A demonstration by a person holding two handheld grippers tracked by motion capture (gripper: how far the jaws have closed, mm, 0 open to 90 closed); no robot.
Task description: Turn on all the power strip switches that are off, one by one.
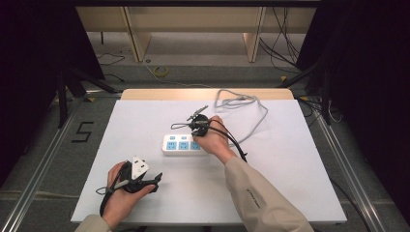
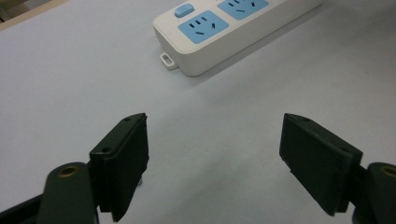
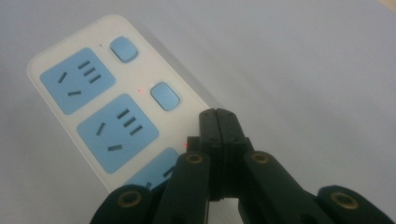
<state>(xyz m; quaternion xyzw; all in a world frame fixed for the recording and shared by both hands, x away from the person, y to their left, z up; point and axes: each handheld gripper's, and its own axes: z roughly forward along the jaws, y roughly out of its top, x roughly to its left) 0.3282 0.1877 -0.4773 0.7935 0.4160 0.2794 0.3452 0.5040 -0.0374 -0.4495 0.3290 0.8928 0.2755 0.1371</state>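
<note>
Unbranded power strip (image 3: 100,112), right tool (image 3: 218,116) pinched closed, left tool (image 2: 215,158) wide, empty

power strip (image 3: 100,109) — third socket cut off by the bottom edge and hidden behind the right hand-held gripper (image 3: 218,116) | third switch under the pressed-together jaw tips — contact cannot be told | power strip's far end cut off in the left gripper view | cable (image 1: 251,113) join hidden by the hand
</note>
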